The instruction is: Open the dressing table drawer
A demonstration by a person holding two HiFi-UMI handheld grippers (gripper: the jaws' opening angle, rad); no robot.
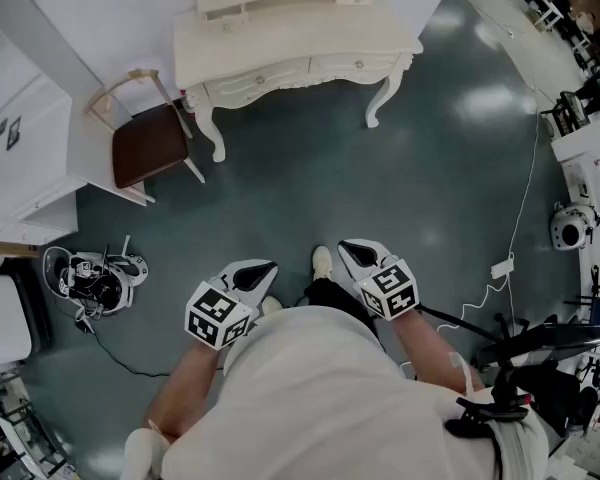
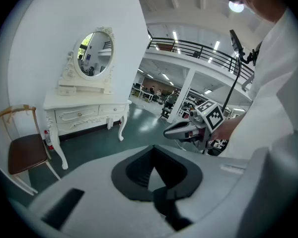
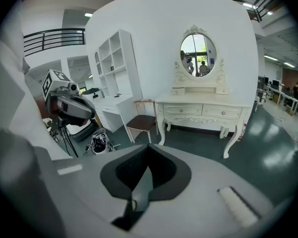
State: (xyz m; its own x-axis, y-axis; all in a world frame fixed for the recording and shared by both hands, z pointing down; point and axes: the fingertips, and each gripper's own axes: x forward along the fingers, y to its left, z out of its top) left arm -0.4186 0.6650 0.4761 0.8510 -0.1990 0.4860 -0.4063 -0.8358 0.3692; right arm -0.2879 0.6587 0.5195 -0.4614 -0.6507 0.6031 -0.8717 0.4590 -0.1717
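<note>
The white dressing table [image 1: 280, 38] stands against the wall, far across the floor from me. Its two front drawers [image 1: 260, 76] [image 1: 350, 66] are closed, each with a small knob. In the right gripper view the table [image 3: 203, 103] carries an oval mirror [image 3: 197, 48] above the drawers [image 3: 183, 110] [image 3: 223, 112]. The left gripper view shows the table [image 2: 84, 100] at the left. My left gripper [image 1: 260, 271] and right gripper [image 1: 352, 251] are held close to my body, both shut and with nothing in them. Neither is near the table.
A wooden chair with a brown seat [image 1: 150, 143] stands left of the table. Beside it is a white shelf unit [image 1: 25, 148]. A headset-like device with cables [image 1: 95, 278] lies on the floor at the left. Tripods and gear [image 1: 540, 358] crowd the right.
</note>
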